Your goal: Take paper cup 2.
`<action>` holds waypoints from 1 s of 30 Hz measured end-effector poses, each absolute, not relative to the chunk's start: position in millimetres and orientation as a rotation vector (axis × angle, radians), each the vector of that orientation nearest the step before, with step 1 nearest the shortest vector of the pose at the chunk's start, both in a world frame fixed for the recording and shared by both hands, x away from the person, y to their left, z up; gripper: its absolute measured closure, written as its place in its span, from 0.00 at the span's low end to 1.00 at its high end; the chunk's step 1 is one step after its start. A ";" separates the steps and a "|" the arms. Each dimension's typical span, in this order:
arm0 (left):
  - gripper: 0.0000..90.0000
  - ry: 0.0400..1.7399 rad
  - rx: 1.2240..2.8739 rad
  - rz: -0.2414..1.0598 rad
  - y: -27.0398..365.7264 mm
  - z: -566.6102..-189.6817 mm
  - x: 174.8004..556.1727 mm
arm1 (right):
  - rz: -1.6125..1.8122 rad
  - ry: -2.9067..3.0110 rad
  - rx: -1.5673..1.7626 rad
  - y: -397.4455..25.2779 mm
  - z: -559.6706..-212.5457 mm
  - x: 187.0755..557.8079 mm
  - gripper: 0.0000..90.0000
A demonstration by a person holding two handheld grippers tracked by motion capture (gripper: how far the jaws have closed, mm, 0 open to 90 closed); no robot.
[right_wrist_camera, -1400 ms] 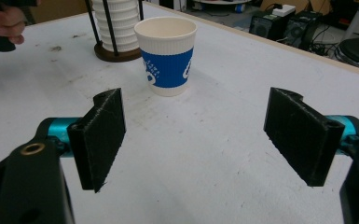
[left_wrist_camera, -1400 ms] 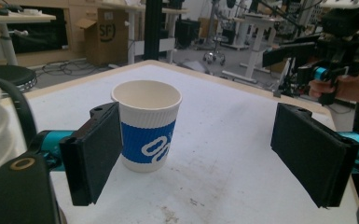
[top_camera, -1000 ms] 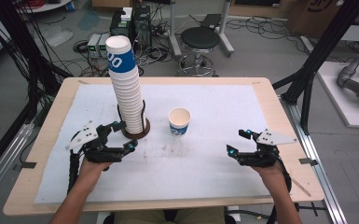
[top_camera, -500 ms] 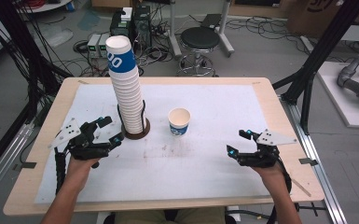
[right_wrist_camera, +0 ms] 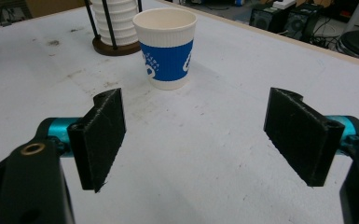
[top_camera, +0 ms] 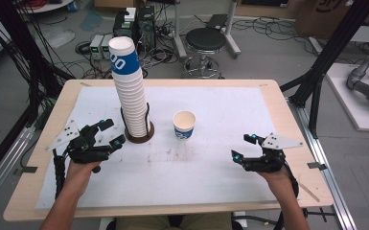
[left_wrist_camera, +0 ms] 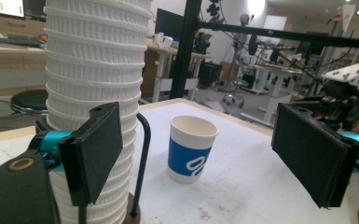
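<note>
We hold the left gripper [top_camera: 111,132] low over the white table cover [top_camera: 206,167], jaws spread wide with nothing between them. Just ahead of it and touching nothing stands the tall stack of white paper cups [top_camera: 130,93], seated on a round dark wooden base [top_camera: 139,136] with thin black upright rods [left_wrist_camera: 144,154] — in the left gripper view the stack rises directly behind that gripper's left jaw. The top cup of the stack carries a blue band.

Further right, between our two grippers and beyond both, a single paper cup [top_camera: 184,124] stands upright and open-mouthed on the cover, white with a blue printed sleeve. In the left gripper view it sits between the jaws but well ahead of them; in the right gripper view, ahead and toward the left jaw, apart from the stack's base behind it.

The right gripper [top_camera: 244,147] hovers near the table's right edge, jaws likewise wide apart and empty — well clear of the single cup.
</note>
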State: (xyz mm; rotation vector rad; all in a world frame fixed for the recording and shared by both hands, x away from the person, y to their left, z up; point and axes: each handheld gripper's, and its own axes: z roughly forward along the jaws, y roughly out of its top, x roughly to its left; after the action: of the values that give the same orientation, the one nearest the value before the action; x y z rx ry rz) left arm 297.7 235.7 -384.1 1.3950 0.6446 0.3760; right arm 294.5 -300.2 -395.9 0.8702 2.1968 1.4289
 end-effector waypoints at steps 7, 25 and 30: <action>0.18 0.629 1.410 0.388 236.3 -372.2 295.6 | 1.427 2.204 0.867 -300.6 -395.9 293.1 0.24; 0.18 0.620 1.449 0.427 252.5 -294.3 321.0 | 1.432 2.217 0.853 -296.3 -395.9 297.7 0.24; 0.18 0.616 1.447 0.443 256.0 -274.7 330.5 | 1.434 2.213 0.855 -298.3 -395.1 296.7 0.24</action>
State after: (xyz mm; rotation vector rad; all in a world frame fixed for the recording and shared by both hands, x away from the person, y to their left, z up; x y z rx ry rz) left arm 330.5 256.0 -274.7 1.4471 0.6157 0.4426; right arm 296.7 -298.3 -395.1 0.8553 2.2125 1.4337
